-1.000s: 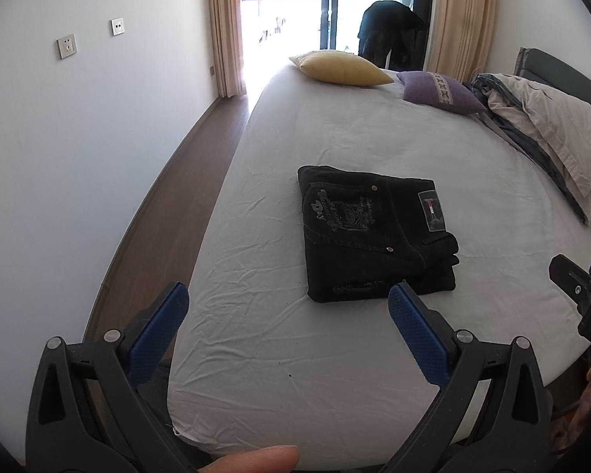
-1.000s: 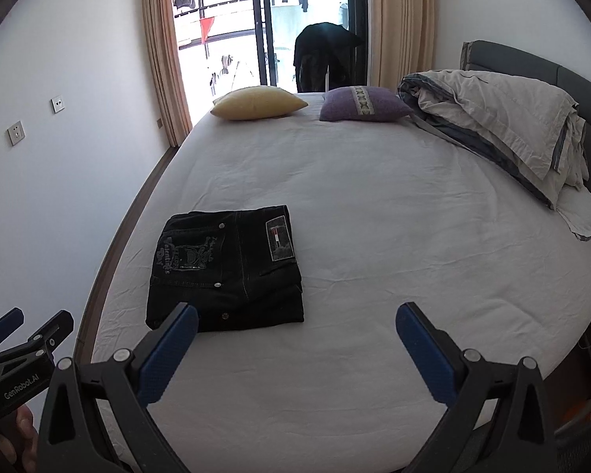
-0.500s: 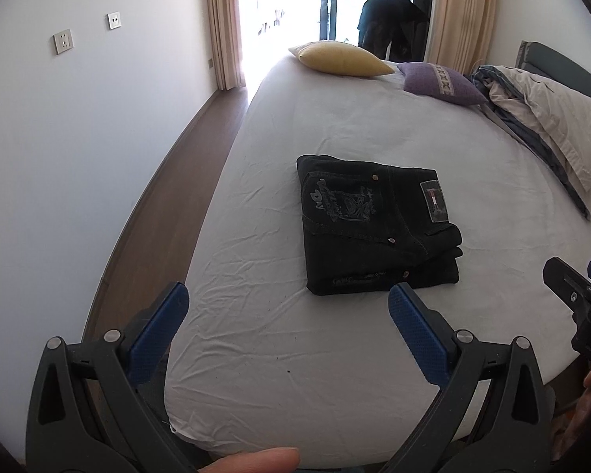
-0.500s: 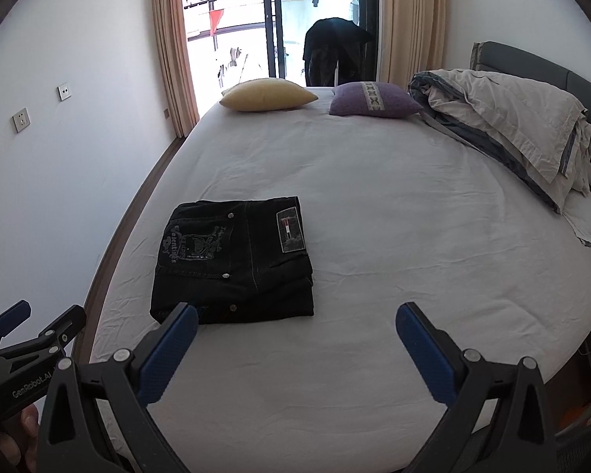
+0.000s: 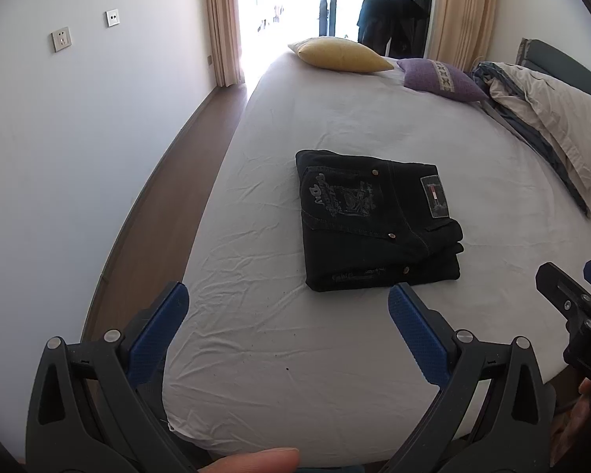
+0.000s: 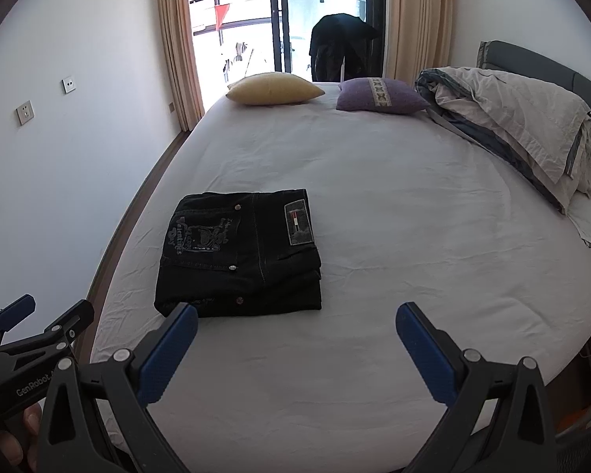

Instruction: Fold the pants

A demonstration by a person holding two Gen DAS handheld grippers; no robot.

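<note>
Showing black pants (image 5: pixel 378 218) folded into a compact rectangle with the patch side up, lying on the near-left part of the white bed (image 6: pixel 413 205), well apart from the yellow pillow (image 6: pixel 274 88) and purple pillow (image 6: pixel 380 95) at the far end. Left gripper (image 5: pixel 283 313) and right gripper (image 6: pixel 295 333) hovering over the near edge, both with jaws spread wide and holding nothing, neither touching the cloth. Folding judged complete or nearly so; next move calling at most for squaring the uneven right-hand layers.
</note>
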